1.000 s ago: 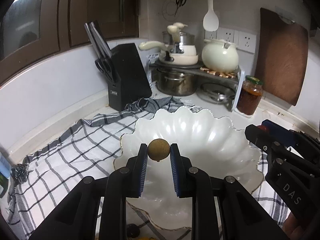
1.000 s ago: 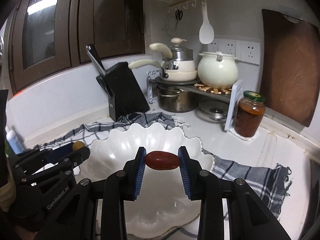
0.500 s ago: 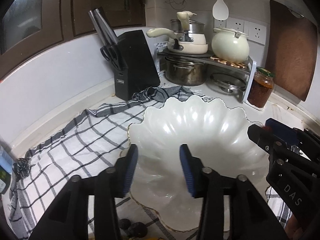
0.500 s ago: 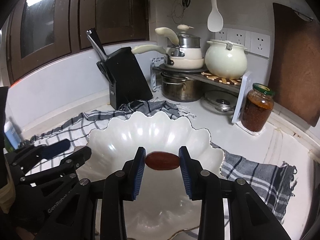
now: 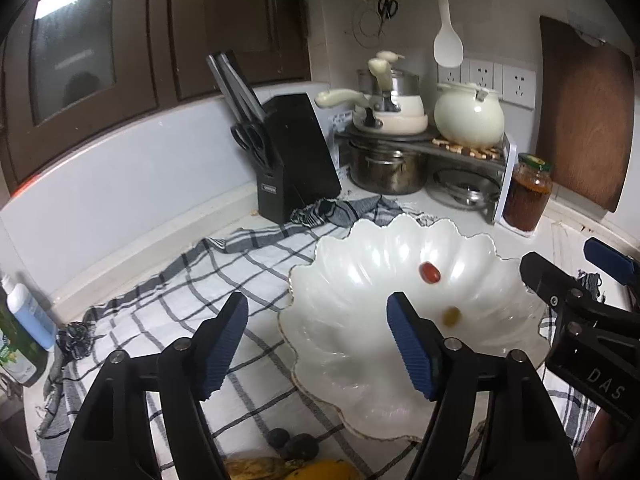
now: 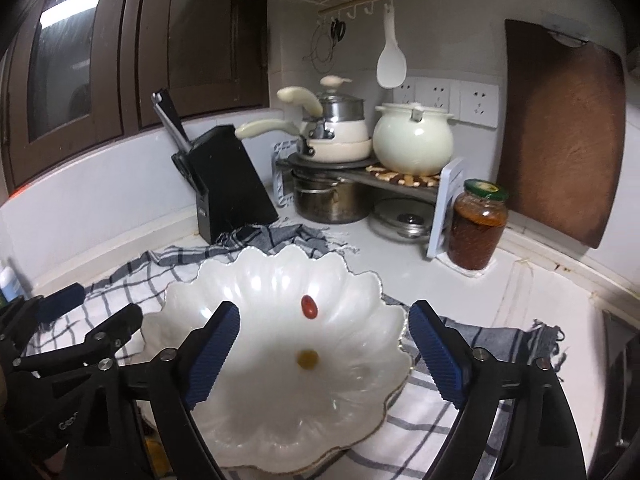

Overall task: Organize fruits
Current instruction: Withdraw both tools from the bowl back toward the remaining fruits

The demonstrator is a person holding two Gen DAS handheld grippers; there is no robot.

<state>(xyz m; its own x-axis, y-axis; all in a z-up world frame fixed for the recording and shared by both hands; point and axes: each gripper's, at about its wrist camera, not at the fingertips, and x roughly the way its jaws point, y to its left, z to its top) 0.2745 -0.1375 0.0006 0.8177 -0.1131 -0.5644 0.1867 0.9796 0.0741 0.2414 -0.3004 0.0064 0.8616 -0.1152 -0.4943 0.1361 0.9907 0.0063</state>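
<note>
A white scalloped bowl point(image 5: 360, 264) point(image 6: 360, 292) rests on a checked cloth. Inside it lie a small red oblong fruit point(image 5: 429, 272) point(image 6: 309, 307) and a small tan round fruit point(image 5: 452, 316) point(image 6: 307, 358). My left gripper point(image 5: 318, 312) hovers over the bowl's left rim, its jaws opening with nothing between the pads. My right gripper point(image 6: 324, 322) hangs over the bowl from the near side, its jaws opening too, and the fruits lie beyond and below its pads. Each gripper shows at the edge of the other's view.
Dark fruits point(image 5: 298, 442), a banana point(image 5: 256, 468) and an orange-yellow fruit point(image 5: 324, 472) lie on the checked cloth point(image 5: 160, 300) in front of the bowl. Behind stand a knife block point(image 5: 296, 164), pots on a rack point(image 5: 400, 168), a sauce jar point(image 5: 527, 196) and a cutting board point(image 5: 584, 120).
Both grippers opened wide. The tan fruit left the left gripper and the red fruit left the right gripper; both now lie in the bowl.
</note>
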